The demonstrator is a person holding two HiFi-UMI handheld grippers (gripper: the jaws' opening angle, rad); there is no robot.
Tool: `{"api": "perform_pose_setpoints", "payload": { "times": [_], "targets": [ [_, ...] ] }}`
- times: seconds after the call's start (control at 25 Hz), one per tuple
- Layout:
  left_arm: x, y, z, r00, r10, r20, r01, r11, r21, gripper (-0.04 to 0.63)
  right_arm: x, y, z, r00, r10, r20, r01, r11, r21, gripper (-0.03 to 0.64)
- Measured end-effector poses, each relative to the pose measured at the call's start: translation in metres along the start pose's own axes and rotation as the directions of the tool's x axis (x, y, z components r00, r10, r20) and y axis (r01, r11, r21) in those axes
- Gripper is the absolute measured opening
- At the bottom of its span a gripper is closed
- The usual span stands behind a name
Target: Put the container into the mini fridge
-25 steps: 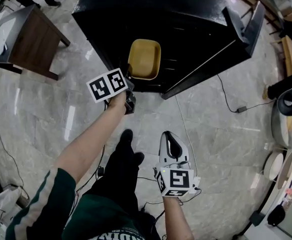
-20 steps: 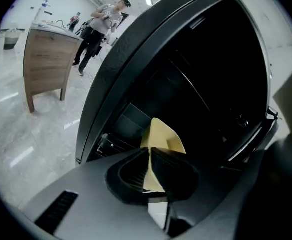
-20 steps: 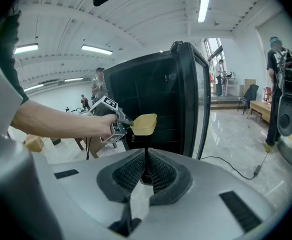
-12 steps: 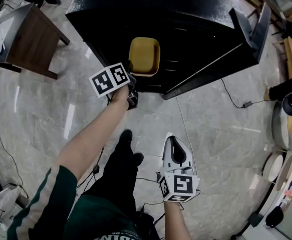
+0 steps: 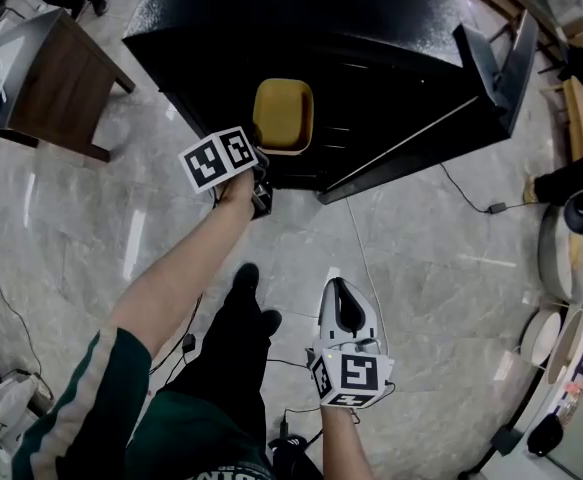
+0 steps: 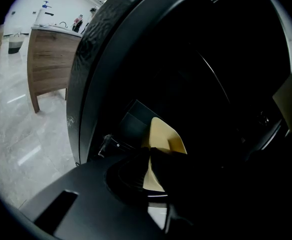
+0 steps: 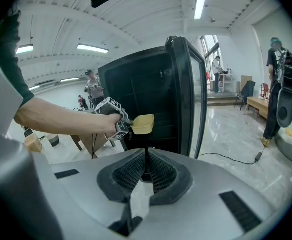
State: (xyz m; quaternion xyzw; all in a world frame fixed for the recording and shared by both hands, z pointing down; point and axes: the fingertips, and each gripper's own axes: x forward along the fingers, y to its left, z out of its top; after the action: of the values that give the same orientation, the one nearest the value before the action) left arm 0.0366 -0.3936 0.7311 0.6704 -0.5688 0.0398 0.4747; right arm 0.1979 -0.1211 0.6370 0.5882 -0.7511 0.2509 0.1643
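The left claw (image 6: 151, 156) is clenched on the near rim of a yellow container (image 5: 282, 115), holding the tub level, with an outstretched arm, at the open front of a black mini fridge (image 5: 311, 28). The left gripper view shows the jaws pinching the tub's edge against the fridge's dark interior. The container sits at about mid-height of the opening; whether it has crossed the threshold cannot be told.

The right claw (image 7: 146, 166) hangs lower and nearer the person's body. Its jaws are pressed together on nothing and point toward the fridge from well back.

The fridge door (image 5: 496, 63) stands swung wide to the person's right, leaving the whole front of the cabinet open. The container is near the left side of that opening, with free width between it and the door. Dark shelf lines run across the cavity beside the tub.

A pale marble floor (image 5: 91, 228) spreads around the fridge. A wooden tabletop (image 5: 61, 73) stands to the left, well apart from the left arm. A thin cable (image 5: 366, 238) trails across the floor from the fridge's front corner toward the right claw. In the right gripper view, another person (image 7: 278, 89) stands well off to the right, beyond the open door.
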Motion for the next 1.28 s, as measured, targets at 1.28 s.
{"api": "perform_pose_setpoints", "payload": {
  "times": [1.28],
  "targets": [
    [0.053, -0.03, 0.032, 0.999, 0.009, 0.037, -0.007, 0.999, -0.052, 0.026, -0.003, -0.029, 0.004, 0.999, -0.04, -0.014, 0.04, 0.999, 0.031, 0.037]
  ]
}}
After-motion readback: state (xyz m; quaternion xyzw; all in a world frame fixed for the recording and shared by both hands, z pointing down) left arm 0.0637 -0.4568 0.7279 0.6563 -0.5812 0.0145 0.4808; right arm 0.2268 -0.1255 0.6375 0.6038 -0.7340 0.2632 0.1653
